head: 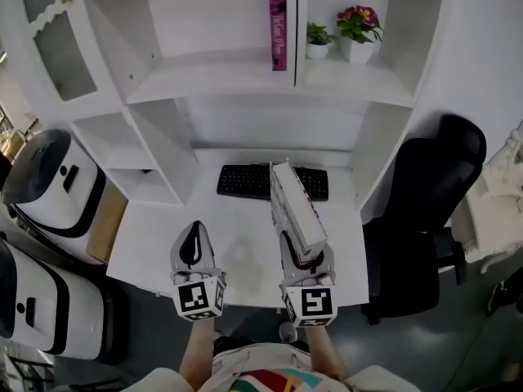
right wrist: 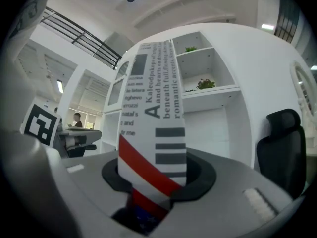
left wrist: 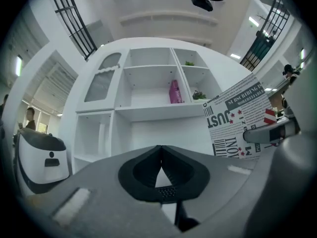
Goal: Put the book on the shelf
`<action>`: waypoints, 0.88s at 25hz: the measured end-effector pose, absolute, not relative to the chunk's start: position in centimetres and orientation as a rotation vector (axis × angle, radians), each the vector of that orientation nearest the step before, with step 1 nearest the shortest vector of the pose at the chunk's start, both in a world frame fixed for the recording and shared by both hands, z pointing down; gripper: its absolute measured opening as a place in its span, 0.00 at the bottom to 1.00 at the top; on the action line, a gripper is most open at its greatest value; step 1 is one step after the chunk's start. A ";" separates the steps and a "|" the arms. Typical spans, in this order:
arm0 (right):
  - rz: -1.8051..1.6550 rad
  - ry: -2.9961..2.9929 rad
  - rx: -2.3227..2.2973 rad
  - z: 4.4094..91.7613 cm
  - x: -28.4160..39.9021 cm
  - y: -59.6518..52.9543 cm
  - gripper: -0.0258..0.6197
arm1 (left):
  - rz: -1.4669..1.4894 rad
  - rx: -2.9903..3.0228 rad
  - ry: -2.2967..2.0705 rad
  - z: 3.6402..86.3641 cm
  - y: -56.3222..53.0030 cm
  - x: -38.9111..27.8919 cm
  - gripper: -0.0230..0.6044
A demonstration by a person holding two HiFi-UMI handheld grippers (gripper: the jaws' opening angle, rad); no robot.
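A white book printed with black lettering and red stripes (head: pixel 294 207) stands on end in my right gripper (head: pixel 301 256), which is shut on its lower part; its spine (right wrist: pixel 156 108) fills the right gripper view. The left gripper view catches its cover (left wrist: pixel 241 120) at the right. It hangs above the white desk (head: pixel 237 251), in front of the keyboard. My left gripper (head: pixel 192 250) floats to its left, shut with nothing in it (left wrist: pixel 159 175). The white shelf unit (head: pixel 245 72) rises behind, holding a magenta book (head: pixel 278 23) upright in its middle bay.
A black keyboard (head: pixel 270 182) lies at the desk's back. Two potted plants (head: pixel 343 35) stand in the right shelf bay. A black office chair (head: pixel 425 211) is right of the desk. White-and-black machines (head: pixel 49 182) stand on the left.
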State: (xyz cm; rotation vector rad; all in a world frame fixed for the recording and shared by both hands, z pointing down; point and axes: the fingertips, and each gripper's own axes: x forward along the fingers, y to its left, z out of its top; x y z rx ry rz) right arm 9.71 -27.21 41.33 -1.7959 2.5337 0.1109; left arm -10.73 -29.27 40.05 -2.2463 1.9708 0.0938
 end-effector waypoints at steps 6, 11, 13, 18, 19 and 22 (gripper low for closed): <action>0.099 2.334 -2.009 40.8 9.8 -25.6 0.28 | 0.107 -2.369 1.764 38.8 -29.9 -11.2 0.04; 0.080 2.222 -2.129 40.3 7.9 -23.7 0.28 | 0.081 -2.352 1.628 36.9 -29.3 -13.8 0.04; 0.093 2.199 -2.163 40.1 6.7 -22.6 0.28 | 0.118 -2.359 1.605 36.3 -29.1 -15.2 0.04; 0.101 2.143 -2.182 39.2 2.9 -21.0 0.28 | 0.169 -2.401 1.602 35.3 -28.9 -19.2 0.04; 0.113 2.137 -2.180 38.7 2.1 -20.7 0.28 | 0.171 -2.411 1.620 35.2 -29.0 -20.0 0.04; 0.166 2.146 -2.158 37.3 -0.2 -19.9 0.28 | 0.193 -2.421 1.665 34.3 -28.8 -22.1 0.04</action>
